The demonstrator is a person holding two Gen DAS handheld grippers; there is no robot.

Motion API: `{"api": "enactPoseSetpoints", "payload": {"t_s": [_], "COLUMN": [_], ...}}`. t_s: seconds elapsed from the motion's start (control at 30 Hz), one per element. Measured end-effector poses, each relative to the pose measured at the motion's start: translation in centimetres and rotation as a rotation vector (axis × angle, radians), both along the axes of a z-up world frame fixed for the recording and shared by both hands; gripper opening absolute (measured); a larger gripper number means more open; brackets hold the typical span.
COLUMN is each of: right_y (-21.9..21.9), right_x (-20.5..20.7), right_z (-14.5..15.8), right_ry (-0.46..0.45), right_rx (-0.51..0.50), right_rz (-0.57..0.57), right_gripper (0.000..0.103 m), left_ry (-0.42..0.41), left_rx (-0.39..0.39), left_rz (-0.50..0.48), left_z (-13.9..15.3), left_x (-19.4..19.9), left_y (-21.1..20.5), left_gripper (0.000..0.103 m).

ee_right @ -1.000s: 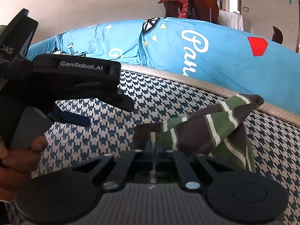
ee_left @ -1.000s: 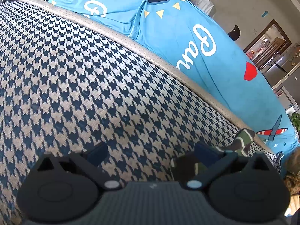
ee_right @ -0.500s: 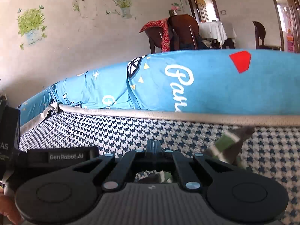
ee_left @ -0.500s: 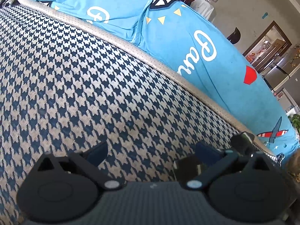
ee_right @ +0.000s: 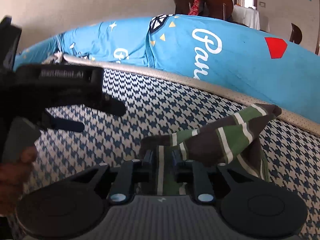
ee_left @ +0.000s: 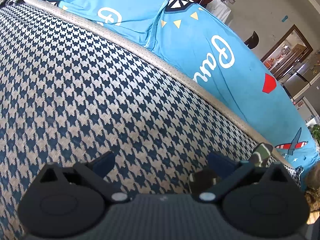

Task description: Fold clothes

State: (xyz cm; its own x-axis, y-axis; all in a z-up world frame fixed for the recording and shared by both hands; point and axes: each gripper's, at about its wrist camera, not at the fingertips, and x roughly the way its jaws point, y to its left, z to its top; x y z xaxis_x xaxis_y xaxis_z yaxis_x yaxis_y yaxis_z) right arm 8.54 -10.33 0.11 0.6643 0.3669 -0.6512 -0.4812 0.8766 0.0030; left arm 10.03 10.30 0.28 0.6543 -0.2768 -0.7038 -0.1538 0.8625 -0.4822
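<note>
Two hand-held grippers point(ee_right: 162, 158) point(ee_left: 160, 164), one striped garment point(ee_right: 224, 140), one houndstooth cushion point(ee_left: 100, 100).

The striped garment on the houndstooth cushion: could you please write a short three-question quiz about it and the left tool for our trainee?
1. True or false: the striped garment lies on the blue sofa cover.
2. The left tool is: A) shut on the garment, B) open over the cushion, C) out of view.
3. Fill in: the garment's stripes are brown, white and ____.

Key: 1 false, it lies on the houndstooth cushion; 2 B; 3 green.
</note>
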Motion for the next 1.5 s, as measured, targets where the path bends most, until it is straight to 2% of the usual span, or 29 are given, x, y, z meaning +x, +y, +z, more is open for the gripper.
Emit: {"api": "enactPoseSetpoints", "payload": {"t_s": [0.1,0.13,0.2,0.37,0.53,0.63,0.77,0.87,0.93,1.0,1.03,1.3,1.4,1.5], "right_y": [0.1,0.0,-0.2,-0.4,-0.8,-0.4,0.1,0.5,0.5,0.3,0.2,-0.1,-0.1,0.3], "right_x": [0.0,0.2,0.5,0.9,1.5,1.2,0.1,-0.2,-0.1,0.1,0.3,0.4,0.1,-0.2], "right_z": [-0.4,-0.5,-0.6,-0.5,0.2,0.6,0.0,-0.5,-0.6,-0.8,-0.9,-0.7,-0.4,-0.9], "right_ry": [-0.006,-0.002,0.010,0.016,0.033,0.026,0.005,-0.016,-0.011,-0.011,-0.007,0.025,0.029,0.018], "right_rx": [-0.025,-0.021,0.000,0.036,0.122,0.050,-0.035,-0.077,-0.067,-0.065,-0.063,-0.032,-0.030,-0.078], "right_rz": [-0.003,-0.008,-0.016,-0.026,-0.046,-0.044,0.004,0.017,0.014,0.003,-0.003,-0.005,0.008,0.009], "right_gripper": [0.016,0.009,0.004,0.003,0.003,0.005,0.022,0.022,0.022,0.013,0.004,0.005,0.010,0.010], "left_ry": [0.000,0.000,0.001,0.005,0.010,0.013,0.010,0.008,0.010,0.013,0.014,0.015,0.016,0.017], "left_rx": [0.004,0.005,0.007,0.014,0.017,0.015,0.010,0.016,0.017,0.016,0.016,0.016,0.015,0.013], "left_rz": [0.000,0.000,-0.001,0.001,0.009,0.019,0.023,0.015,0.014,0.014,0.014,0.011,0.016,0.011], "left_z": [0.0,0.0,0.0,0.1,0.2,0.2,0.4,0.5,0.4,0.4,0.4,0.3,0.3,0.3], "left_x": [0.0,-0.1,-0.2,-0.6,-0.8,-0.8,-0.7,-0.9,-0.9,-1.0,-1.0,-0.9,-0.8,-1.0], "left_y": [0.0,0.0,-0.1,0.0,0.4,0.8,0.9,0.6,0.6,0.6,0.6,0.4,0.7,0.8], "left_gripper": [0.103,0.103,0.103,0.103,0.103,0.103,0.103,0.103,0.103,0.103,0.103,0.103,0.103,0.103]}}
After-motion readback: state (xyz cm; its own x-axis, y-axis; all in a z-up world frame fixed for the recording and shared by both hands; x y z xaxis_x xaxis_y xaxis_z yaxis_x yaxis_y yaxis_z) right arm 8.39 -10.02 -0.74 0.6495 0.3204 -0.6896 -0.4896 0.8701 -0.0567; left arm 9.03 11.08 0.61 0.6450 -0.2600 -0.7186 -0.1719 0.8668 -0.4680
